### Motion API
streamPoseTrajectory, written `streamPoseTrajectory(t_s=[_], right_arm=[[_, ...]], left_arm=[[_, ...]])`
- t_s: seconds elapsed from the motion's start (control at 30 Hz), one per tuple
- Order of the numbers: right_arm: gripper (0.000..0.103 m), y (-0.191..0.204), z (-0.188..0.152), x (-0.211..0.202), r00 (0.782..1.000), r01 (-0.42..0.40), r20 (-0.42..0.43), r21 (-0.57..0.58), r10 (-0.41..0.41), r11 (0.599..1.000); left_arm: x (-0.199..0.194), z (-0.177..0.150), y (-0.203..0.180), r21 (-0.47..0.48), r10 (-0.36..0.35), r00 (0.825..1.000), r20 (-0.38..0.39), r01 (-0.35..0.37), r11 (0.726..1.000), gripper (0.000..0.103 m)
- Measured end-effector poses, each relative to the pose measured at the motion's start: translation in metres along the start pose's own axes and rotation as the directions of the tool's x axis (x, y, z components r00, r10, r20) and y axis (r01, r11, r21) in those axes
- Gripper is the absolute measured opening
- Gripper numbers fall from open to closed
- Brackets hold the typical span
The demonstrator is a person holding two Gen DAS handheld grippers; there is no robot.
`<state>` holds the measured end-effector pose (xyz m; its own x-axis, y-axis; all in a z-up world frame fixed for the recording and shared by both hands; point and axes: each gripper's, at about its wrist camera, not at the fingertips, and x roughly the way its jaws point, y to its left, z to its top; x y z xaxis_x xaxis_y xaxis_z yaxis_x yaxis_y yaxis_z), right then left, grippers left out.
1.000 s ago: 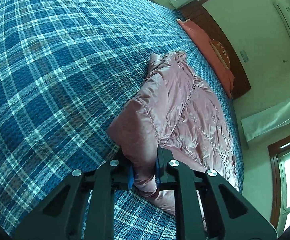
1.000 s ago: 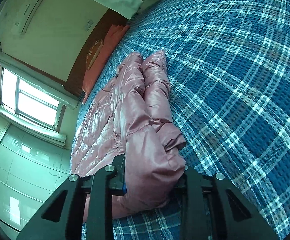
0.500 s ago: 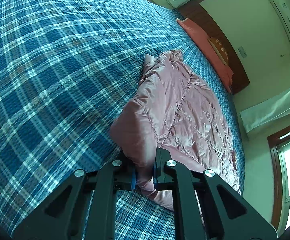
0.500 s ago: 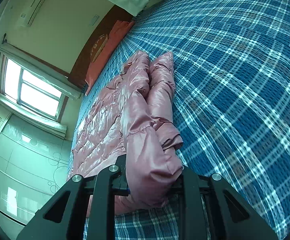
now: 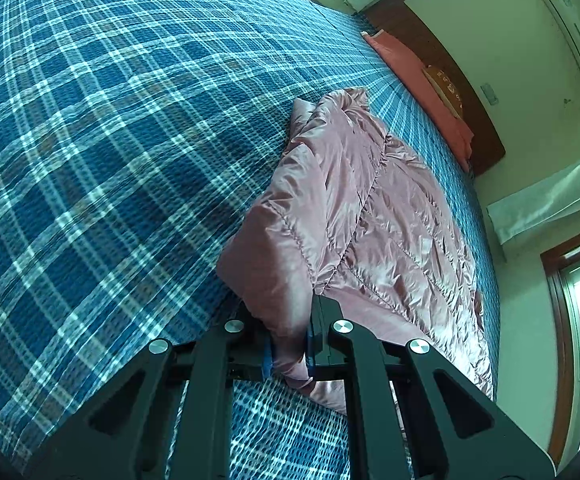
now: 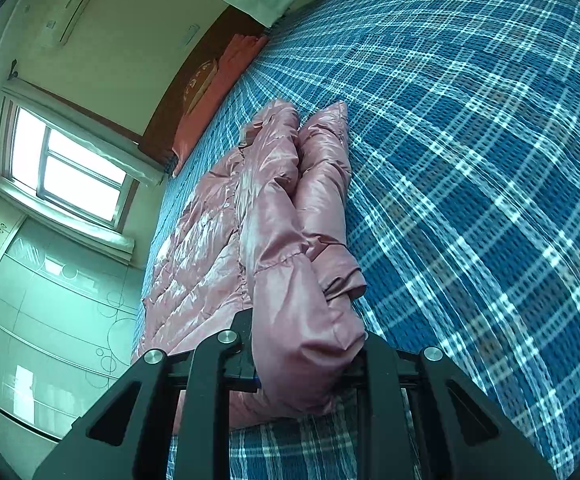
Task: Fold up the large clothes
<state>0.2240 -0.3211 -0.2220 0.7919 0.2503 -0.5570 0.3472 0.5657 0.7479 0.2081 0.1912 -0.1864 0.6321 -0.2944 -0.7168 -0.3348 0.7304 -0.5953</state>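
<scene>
Your left gripper (image 5: pixel 288 350) is clamped on a fold of the pink padded jacket (image 5: pixel 369 220), with the fabric pinched tight between the two blue pads. Your right gripper (image 6: pixel 305 360) is closed on a thicker bunch of the same jacket (image 6: pixel 250 208), and the cloth bulges out between its fingers. The jacket lies on the bed (image 5: pixel 110 140), stretched from your grippers toward the headboard (image 5: pixel 441 64). In the right wrist view, a sleeve is folded along the side of the body. The bed has a blue plaid cover, and the pink pillow (image 5: pixel 421 84) rests at its head edge, apart from the jacket.
</scene>
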Motion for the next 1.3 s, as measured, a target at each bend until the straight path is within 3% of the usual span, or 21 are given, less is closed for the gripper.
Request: streamPoseTrajectory(t_s=[0.47, 0.93, 1.07, 1.2, 1.3], right_arm=[[0.020, -0.013, -0.015, -0.013, 1.000, -0.006, -0.008, 0.009, 0.006, 1.000], [0.021, -0.020, -0.022, -0.010, 1.000, -0.003, -0.018, 0.019, 0.003, 1.000], [0.027, -0.028, -0.023, -0.010, 1.000, -0.008, -0.027, 0.039, 0.009, 0.999], [0.040, -0.037, -0.023, -0.016, 1.000, 0.003, -0.031, 0.046, -0.001, 0.999], [0.043, -0.042, -0.024, -0.025, 0.999, 0.007, -0.035, 0.043, -0.006, 0.999]], left_arm=[[-0.023, -0.015, 0.019, 0.000, -0.012, 1.000, -0.008, 0.012, 1.000, 0.011], [-0.021, -0.019, 0.022, 0.008, -0.022, 1.000, -0.017, 0.022, 1.000, 0.012], [-0.023, -0.021, 0.023, 0.029, -0.012, 1.000, -0.018, 0.012, 1.000, 0.018], [-0.025, -0.019, 0.028, 0.015, -0.008, 1.000, -0.025, 0.008, 1.000, 0.030], [-0.031, -0.019, 0.032, 0.019, -0.003, 1.000, -0.022, 0.004, 1.000, 0.032]])
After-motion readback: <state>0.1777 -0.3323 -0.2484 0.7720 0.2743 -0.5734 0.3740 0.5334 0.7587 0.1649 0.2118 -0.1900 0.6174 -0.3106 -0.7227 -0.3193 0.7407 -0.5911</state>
